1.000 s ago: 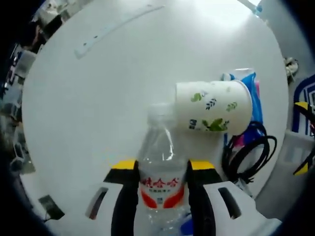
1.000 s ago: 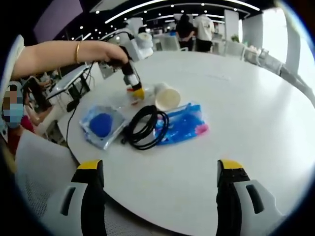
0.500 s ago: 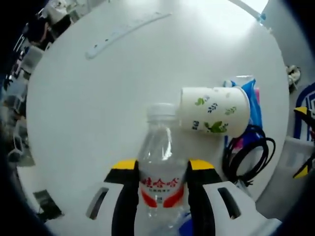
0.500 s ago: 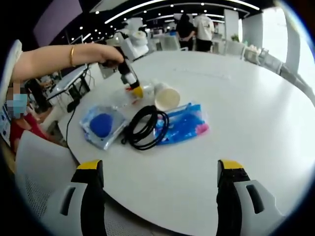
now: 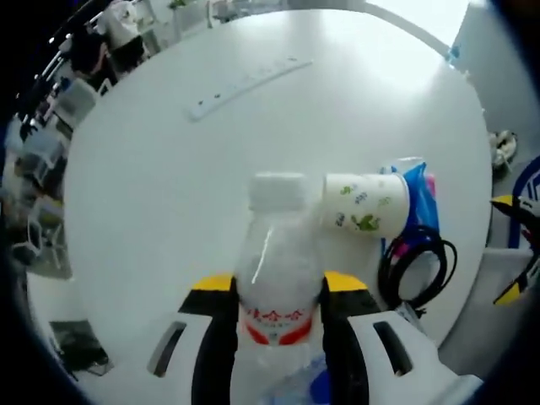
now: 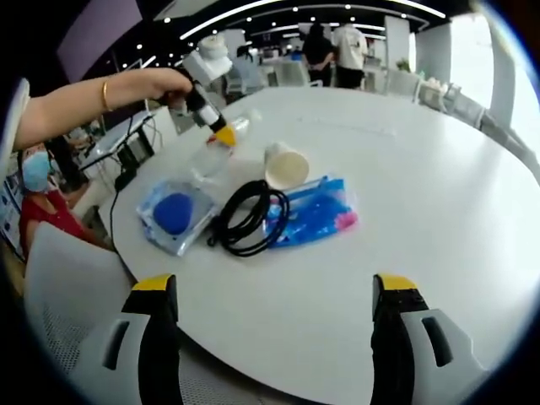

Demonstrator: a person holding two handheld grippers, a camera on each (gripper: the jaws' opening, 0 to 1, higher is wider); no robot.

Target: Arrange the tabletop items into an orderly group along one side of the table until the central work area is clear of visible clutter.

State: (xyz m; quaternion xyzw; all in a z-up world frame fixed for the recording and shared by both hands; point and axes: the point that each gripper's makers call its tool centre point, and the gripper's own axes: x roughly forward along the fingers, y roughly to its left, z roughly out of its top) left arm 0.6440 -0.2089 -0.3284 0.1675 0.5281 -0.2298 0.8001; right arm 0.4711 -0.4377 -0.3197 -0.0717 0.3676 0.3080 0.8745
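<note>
My left gripper (image 5: 279, 291) is shut on a clear plastic water bottle (image 5: 278, 270) with a red label and white cap, held off the white table (image 5: 169, 194). In the right gripper view the same left gripper (image 6: 221, 135) holds the bottle (image 6: 221, 145) tilted above the table's left side. A paper cup (image 5: 367, 202) with leaf print lies on its side beside a blue packet (image 5: 419, 194) and a coiled black cable (image 5: 418, 270). In that right gripper view the cup (image 6: 286, 165), cable (image 6: 251, 216), blue packet (image 6: 316, 212) and a clear bag with a blue item (image 6: 177, 214) lie together. My right gripper (image 6: 274, 337) stands open near the table edge.
A white power strip (image 5: 249, 78) lies far across the table. A person's arm (image 6: 93, 97) reaches in from the left. A white chair (image 6: 63, 278) stands at the table's near left edge. Other tables and people fill the room behind.
The left gripper has lifted the bottle up off the table, away from the cup. The right gripper has stayed still.
</note>
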